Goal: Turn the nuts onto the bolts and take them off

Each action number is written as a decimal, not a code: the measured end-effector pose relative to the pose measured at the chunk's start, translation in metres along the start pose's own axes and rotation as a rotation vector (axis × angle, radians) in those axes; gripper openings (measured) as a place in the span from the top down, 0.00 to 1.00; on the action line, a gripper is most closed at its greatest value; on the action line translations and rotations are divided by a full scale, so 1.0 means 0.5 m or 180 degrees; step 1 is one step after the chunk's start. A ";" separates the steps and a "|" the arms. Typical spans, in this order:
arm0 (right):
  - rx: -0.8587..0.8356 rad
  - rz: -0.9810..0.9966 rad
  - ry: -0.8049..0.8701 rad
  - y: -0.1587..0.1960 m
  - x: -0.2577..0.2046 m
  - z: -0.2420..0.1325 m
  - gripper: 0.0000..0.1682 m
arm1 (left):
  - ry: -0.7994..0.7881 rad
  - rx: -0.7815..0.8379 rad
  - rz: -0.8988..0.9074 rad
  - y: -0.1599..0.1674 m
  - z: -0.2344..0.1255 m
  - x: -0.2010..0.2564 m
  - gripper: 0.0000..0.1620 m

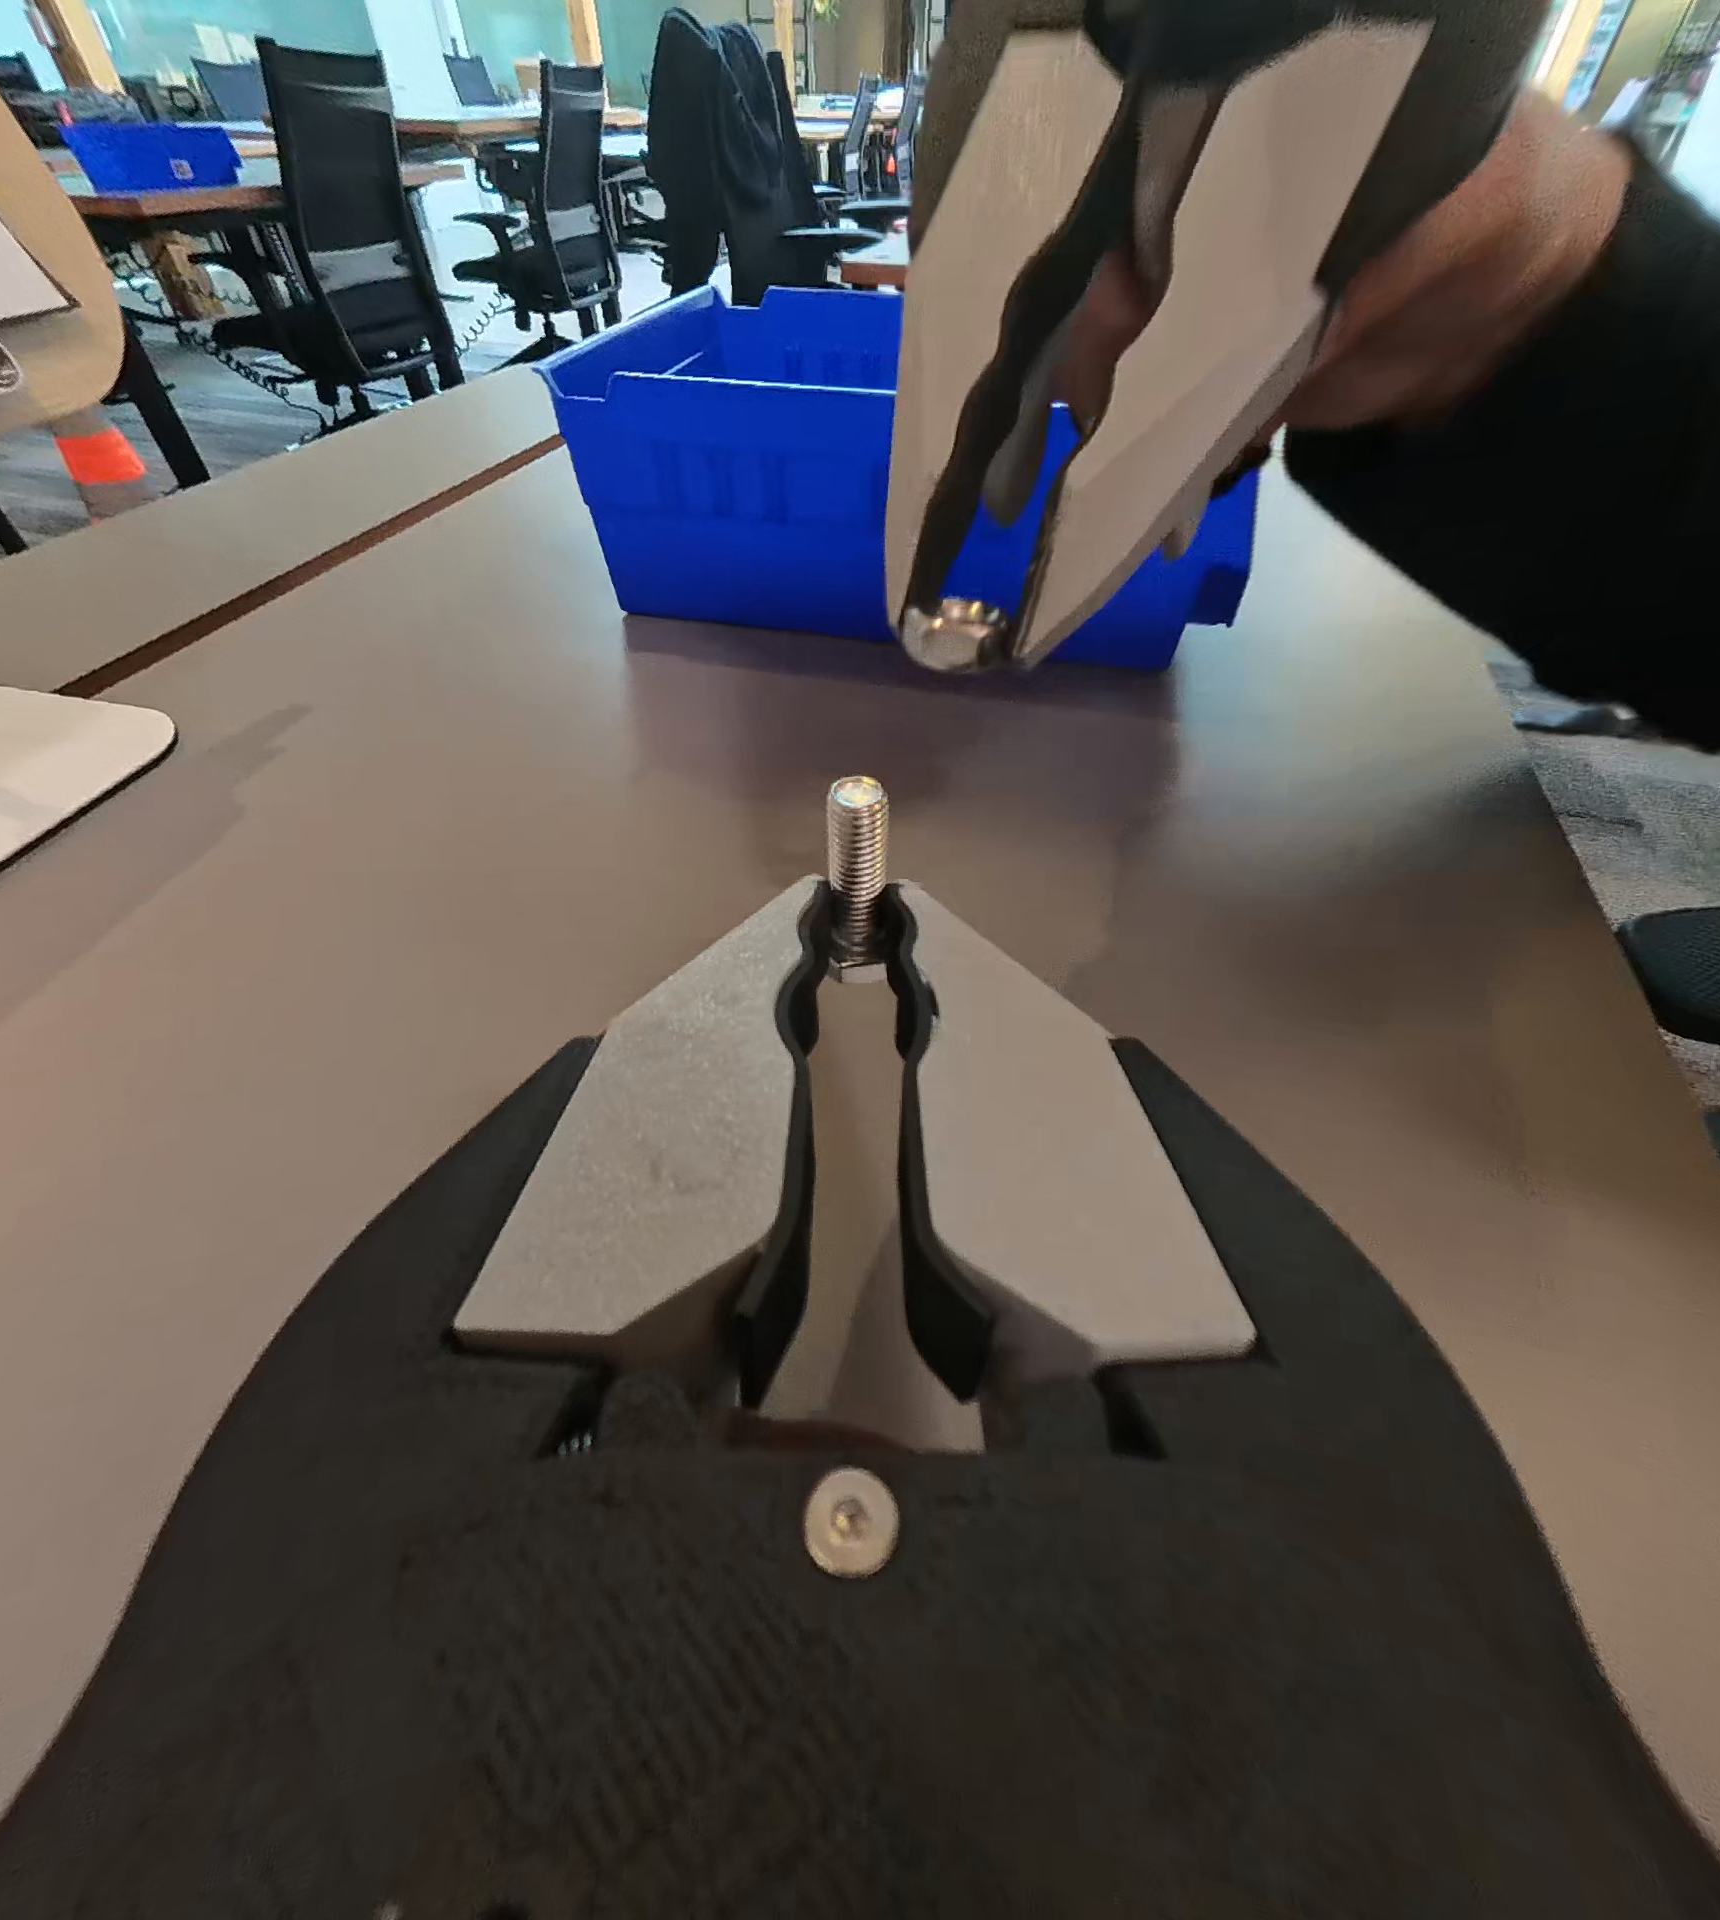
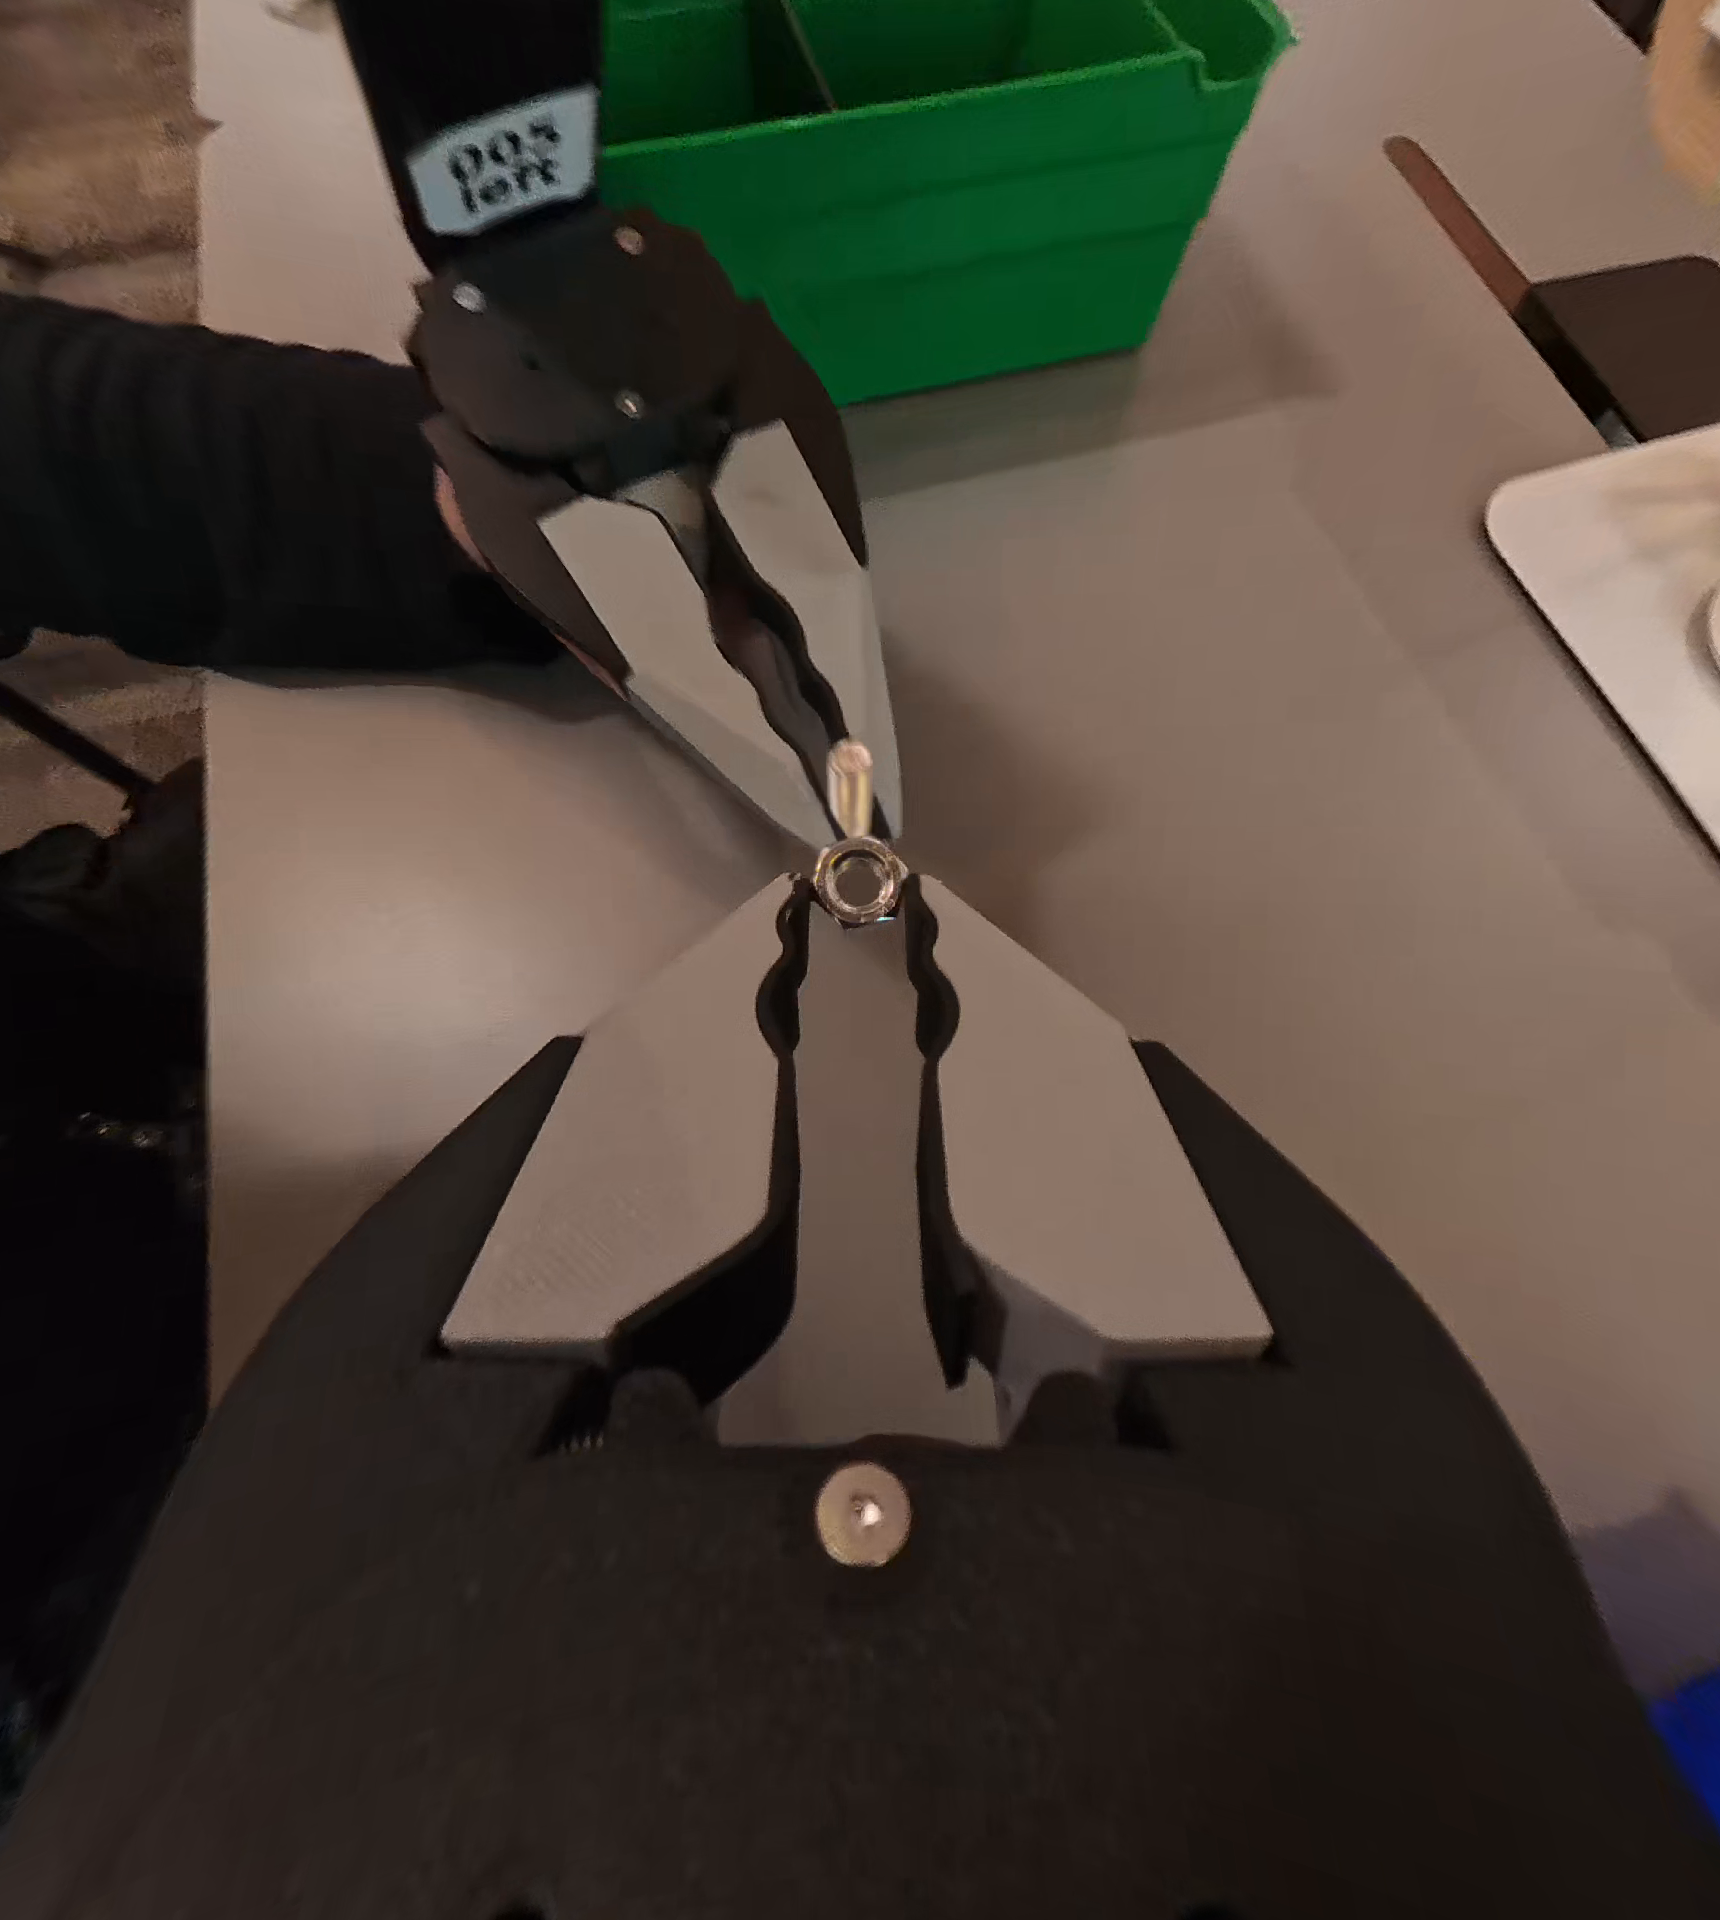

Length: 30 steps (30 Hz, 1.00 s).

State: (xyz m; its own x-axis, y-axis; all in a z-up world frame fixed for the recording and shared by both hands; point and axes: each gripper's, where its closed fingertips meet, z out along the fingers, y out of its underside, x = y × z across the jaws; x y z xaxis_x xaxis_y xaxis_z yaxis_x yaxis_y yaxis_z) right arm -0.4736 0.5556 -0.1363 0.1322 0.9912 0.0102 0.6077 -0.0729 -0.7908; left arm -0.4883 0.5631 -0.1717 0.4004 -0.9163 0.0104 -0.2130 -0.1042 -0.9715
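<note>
so the table (image 1: 420, 831) is a plain grey-brown top with a dark seam running across it, off to the left of the left tool. a blue bin (image 1: 731, 499) sits on it straight ahead of that tool. from the right tool's view, a green bin (image 2: 939, 239) sits ahead, with a white pad (image 2: 1604, 582) off to the right.

A pale label (image 2: 506, 166) with dark printed characters sits on the left gripper's black body
</note>
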 end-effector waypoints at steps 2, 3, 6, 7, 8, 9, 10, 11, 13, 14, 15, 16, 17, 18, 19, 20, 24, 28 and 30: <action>-0.0165 -0.0079 -0.0068 -0.022 -0.011 0.003 0.91 | -0.0013 -0.0008 0.0052 0.000 0.003 0.004 0.96; -0.0284 -0.0128 -0.0063 -0.027 -0.013 0.008 0.91 | -0.0020 -0.0023 0.0077 0.001 0.004 0.005 0.96; -0.0613 -0.0259 -0.0023 -0.029 -0.016 0.030 0.91 | -0.0072 -0.0074 0.0119 0.005 0.007 0.004 0.96; -0.0692 -0.0266 0.0015 -0.028 -0.012 0.036 0.91 | -0.0072 -0.0067 0.0116 0.004 0.007 0.004 0.96; -0.0749 -0.0268 0.0048 -0.027 -0.009 0.041 0.91 | -0.0078 -0.0054 0.0102 0.003 0.006 0.003 0.96; -0.0777 -0.0273 0.0050 -0.026 -0.008 0.044 0.91 | -0.0095 -0.0046 0.0077 0.002 0.005 0.000 0.96; -0.0785 -0.0270 0.0044 -0.027 -0.008 0.047 0.91 | -0.0109 -0.0050 0.0053 0.003 0.005 -0.003 0.96; -0.0794 -0.0265 0.0070 -0.027 -0.005 0.050 0.91 | -0.0119 -0.0058 0.0042 0.004 0.004 -0.005 0.96; -0.0805 -0.0269 0.0112 -0.027 0.000 0.053 0.91 | -0.0135 -0.0080 0.0059 0.006 0.005 -0.005 0.96; -0.0810 -0.0256 0.0091 -0.027 -0.001 0.056 0.91 | -0.0140 -0.0097 0.0071 0.007 0.006 -0.004 0.96; -0.0829 -0.0235 0.0080 -0.024 -0.001 0.059 0.91 | -0.0142 -0.0104 0.0077 0.007 0.006 -0.004 0.96; -0.0856 -0.0216 0.0081 -0.021 0.002 0.062 0.91 | -0.0141 -0.0101 0.0074 0.007 0.006 -0.004 0.96; -0.0870 -0.0207 0.0094 -0.018 0.005 0.065 0.91 | -0.0146 -0.0098 0.0062 0.007 0.006 -0.005 0.96; -0.0858 -0.0193 0.0082 -0.017 0.005 0.067 0.91 | -0.0166 -0.0106 0.0051 0.008 0.005 -0.008 0.96; -0.0856 -0.0177 0.0076 -0.016 0.006 0.069 0.91 | -0.0185 -0.0107 0.0046 0.008 0.004 -0.011 0.96; -0.0833 -0.0170 0.0077 -0.017 0.007 0.070 0.91 | -0.0181 -0.0104 0.0034 0.008 0.004 -0.012 0.96; -0.0725 -0.0110 0.0045 -0.020 0.008 0.072 0.91 | -0.0175 -0.0086 -0.0020 0.007 0.003 -0.013 0.96; -0.0679 -0.0028 0.0054 -0.020 0.011 0.074 0.91 | -0.0211 -0.0100 -0.0025 0.008 0.004 -0.016 0.96; -0.0654 -0.0040 0.0098 -0.020 0.011 0.076 0.91 | -0.0213 -0.0102 -0.0051 0.008 0.004 -0.017 0.96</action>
State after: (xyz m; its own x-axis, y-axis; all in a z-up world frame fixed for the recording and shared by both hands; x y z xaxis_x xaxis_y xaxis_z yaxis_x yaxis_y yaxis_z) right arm -0.5085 0.5660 -0.1514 0.1456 0.9885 0.0405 0.7559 -0.0847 -0.6492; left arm -0.4907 0.5710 -0.1764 0.4625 -0.8866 0.0090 -0.2341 -0.1320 -0.9632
